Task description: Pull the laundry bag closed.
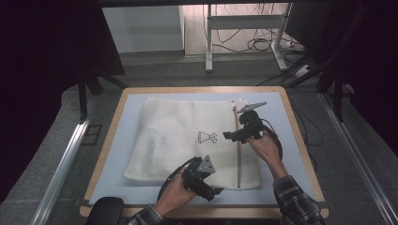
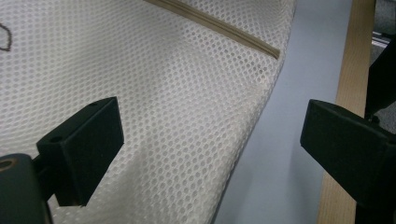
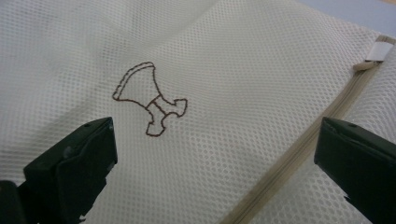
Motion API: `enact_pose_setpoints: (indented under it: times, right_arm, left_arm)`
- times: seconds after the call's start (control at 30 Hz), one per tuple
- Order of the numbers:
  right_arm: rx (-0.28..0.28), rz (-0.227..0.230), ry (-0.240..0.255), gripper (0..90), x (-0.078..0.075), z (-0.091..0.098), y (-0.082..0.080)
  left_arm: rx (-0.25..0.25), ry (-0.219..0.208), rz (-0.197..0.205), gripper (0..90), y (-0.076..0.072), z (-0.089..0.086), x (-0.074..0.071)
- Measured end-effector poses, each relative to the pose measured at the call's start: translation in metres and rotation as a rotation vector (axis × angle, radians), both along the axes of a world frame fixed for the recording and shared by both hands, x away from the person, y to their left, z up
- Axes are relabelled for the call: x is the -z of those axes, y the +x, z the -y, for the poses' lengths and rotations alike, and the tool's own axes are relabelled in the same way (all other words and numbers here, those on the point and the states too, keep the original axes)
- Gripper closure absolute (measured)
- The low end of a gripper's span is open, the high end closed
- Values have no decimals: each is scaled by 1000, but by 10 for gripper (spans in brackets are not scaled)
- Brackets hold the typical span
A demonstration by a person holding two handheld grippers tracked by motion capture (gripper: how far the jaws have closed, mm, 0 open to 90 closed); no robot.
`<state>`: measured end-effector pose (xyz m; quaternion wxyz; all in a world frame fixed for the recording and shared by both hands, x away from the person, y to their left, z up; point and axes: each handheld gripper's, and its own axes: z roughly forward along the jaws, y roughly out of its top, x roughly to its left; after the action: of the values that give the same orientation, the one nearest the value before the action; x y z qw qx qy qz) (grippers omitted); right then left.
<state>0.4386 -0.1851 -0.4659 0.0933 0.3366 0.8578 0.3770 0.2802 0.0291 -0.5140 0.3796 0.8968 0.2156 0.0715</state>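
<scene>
My left tongs (image 1: 212, 191) gape wide over the mesh bag's (image 1: 178, 136) near right corner on the desk (image 1: 112, 136). My right tongs (image 1: 231, 135) hover wide above its zip (image 1: 239, 159), holding nothing; the emblem (image 3: 150, 100) lies between them.

The mesh bag (image 1: 178, 140) is cream-white, woven in a fine honeycomb of small holes that shows plainly in both gripper views. On its face sits a small outline figure (image 3: 150, 99) stitched in dark brown thread. A zipper strip (image 3: 299, 154) in pale beige runs along one side, ending at a small white tab (image 3: 379, 50). The tabletop (image 1: 117, 136) is a light blue-grey mat framed by a border (image 1: 300, 136) of light natural wood. The left claw (image 2: 210, 154) is matt black, and so is the right claw (image 3: 215, 163); each carries a grey three-cornered plate in the high view. The person's sleeve (image 1: 295, 199) is a dark plaid with pale lines. The floor (image 1: 56, 154) is grey.
</scene>
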Motion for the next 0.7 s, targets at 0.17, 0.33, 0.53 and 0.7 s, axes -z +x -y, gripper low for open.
enact_pose_setpoints:
  times: [0.17,0.33,0.53,0.7]
  right_arm:
    - [-7,6,13,0,-3,3,-9]
    - [-11,20,6,0,-4,4,-21]
    - [-26,31,13,0,-6,5,-33]
    - [-27,57,-5,0,-7,6,-45]
  left_arm:
    - [-12,8,5,52,2,-7,-2]
    - [-29,13,6,48,4,-14,-4]
    - [-45,20,11,43,5,-22,-4]
    - [-58,29,17,38,6,-26,-4]
